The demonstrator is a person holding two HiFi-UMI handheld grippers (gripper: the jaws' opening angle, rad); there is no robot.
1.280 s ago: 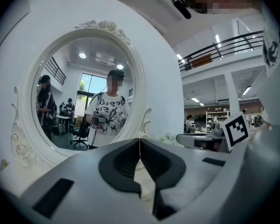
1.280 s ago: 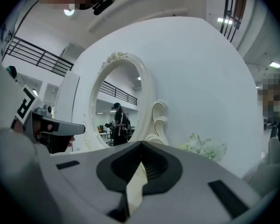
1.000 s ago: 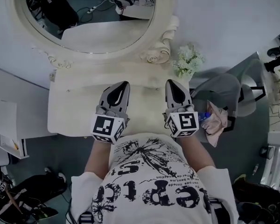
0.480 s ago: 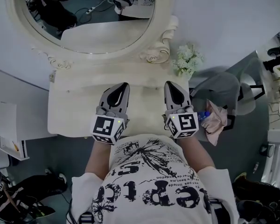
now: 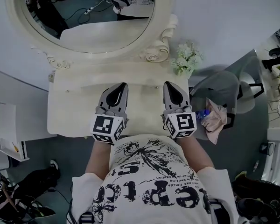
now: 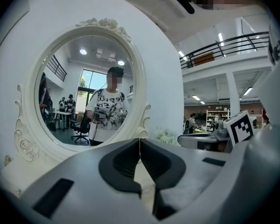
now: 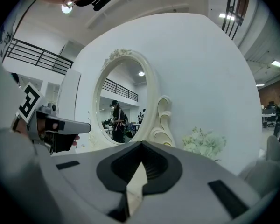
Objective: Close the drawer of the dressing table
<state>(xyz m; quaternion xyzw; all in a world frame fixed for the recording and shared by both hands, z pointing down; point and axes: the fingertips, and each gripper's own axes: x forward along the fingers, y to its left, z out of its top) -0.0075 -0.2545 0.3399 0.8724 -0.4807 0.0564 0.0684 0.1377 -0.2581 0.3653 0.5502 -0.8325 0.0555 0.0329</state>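
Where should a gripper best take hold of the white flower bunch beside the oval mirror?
Probably low on the white flower bunch, under the blooms, coming from the front: the wall is behind it and the cream mirror frame's scroll beside it.

From the table's [image 5: 65, 111] middle in the head view, the mirror [image 5: 98, 13] stands at 12 o'clock on the back edge, against the wall. The flowers [image 5: 186, 59] are at 2 o'clock, by the far right corner. A chair [image 5: 233, 90] is at 3 o'clock, just beside the table, with a cloth [image 5: 215, 121] on it. The left gripper [image 5: 123, 84] and right gripper [image 5: 167, 83] are side by side over the tabletop, apart.
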